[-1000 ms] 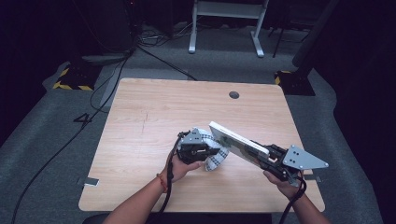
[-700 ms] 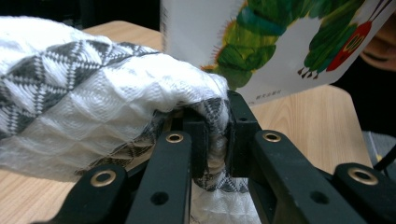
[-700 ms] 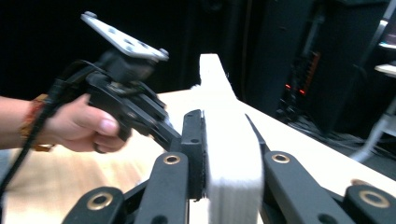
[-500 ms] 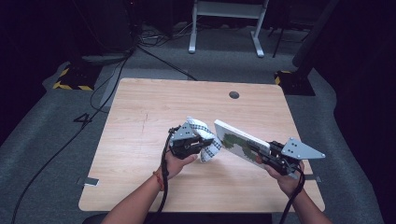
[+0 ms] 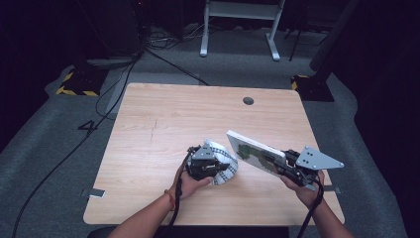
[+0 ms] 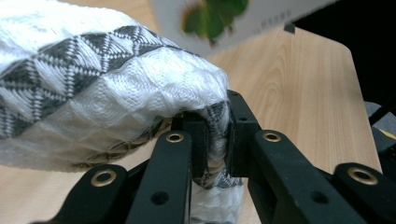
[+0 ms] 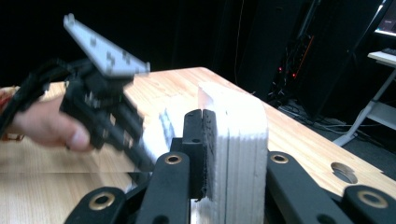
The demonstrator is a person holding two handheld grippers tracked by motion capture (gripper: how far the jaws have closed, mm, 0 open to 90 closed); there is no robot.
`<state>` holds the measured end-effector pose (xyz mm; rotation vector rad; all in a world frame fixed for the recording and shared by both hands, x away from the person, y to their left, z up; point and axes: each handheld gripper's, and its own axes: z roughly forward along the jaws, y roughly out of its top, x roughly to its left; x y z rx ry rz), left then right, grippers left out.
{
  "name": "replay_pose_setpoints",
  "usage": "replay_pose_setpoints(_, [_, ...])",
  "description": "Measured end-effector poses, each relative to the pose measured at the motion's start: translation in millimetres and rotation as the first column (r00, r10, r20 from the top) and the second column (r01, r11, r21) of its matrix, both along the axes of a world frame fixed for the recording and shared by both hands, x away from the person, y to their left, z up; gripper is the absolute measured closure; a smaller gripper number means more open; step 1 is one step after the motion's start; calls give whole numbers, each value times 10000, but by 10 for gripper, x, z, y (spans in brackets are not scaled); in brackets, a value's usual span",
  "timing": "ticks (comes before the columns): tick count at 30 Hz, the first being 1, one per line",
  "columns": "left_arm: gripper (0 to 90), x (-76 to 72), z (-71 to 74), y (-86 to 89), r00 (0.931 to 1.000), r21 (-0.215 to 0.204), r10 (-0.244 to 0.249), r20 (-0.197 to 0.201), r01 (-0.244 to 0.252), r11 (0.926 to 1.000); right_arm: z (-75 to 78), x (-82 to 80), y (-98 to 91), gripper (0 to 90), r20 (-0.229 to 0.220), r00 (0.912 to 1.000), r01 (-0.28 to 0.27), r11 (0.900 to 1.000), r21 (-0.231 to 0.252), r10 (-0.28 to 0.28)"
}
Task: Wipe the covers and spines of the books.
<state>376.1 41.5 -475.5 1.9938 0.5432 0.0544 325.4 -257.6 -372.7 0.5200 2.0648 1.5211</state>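
Dark floor and loose cables surround a pale wooden table, which has a round cable hole near its far edge. Over the near half of that table, the person's two hands meet close together. At the left of the high view, the left gripper is clamped on a white cloth with a grey diamond pattern; the left gripper view shows its two black jaws pinching a fold of that cloth between the pads, with the rest of the fabric bulging out above and to the left of the jaws. The left hand wraps the gripper body from below. On the right, the right gripper is closed on a white book with a green leafy picture on its cover; the book slants up and away toward the cloth, its far end just beside the fabric (whether the two touch I cannot tell). In the right gripper view the jaws squeeze the book by its edge, so that the stacked page edges face the camera, and the left gripper and hand show blurred beyond it. A grey three-cornered plate tops the right gripper, and the right hand holds it near the table's right edge.
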Motion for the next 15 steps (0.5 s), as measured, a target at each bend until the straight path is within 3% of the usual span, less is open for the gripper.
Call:
replay_pose_setpoints(5, [818, 2, -98, -172, 9996, -123, -21, -286, 17, 9999, 30, -14, 0, 786, 112, 9999, 10, 9994, 347, -14])
replay_pose_setpoints(7, [819, 14, -130, -211, 9990, -447, 74, -452, -94, 9990, 42, -15, -9, 786, 144, 9999, -15, 9986, 531, 7])
replay_pose_setpoints(8, [819, 21, -131, -208, 9985, -801, 111, -535, -154, 9967, 44, -18, -16, 786, 133, 9999, 24, 9980, 635, -33])
replay_pose_setpoints(10, [819, 30, -123, -204, 9985, -1025, 67, -548, -123, 9947, 47, -20, -26, 786, 131, 9999, 34, 9972, 752, -44])
replay_pose_setpoints(11, [820, 30, -111, -205, 9987, -1121, 147, -494, -201, 9935, 50, -19, -47, 786, 65, 10000, -8, 9941, 1086, 1])
replay_pose_setpoints(13, [819, 29, -60, -184, 9991, -1644, 254, -338, -307, 9859, 53, -17, -59, 786, -13, 10000, -10, 9910, 1338, 12])
replay_pose_setpoints(15, [819, 35, -40, -171, 9989, -1839, 383, -278, -428, 9820, 46, -21, -53, 785, -45, 10000, -74, 9884, 1520, 81])
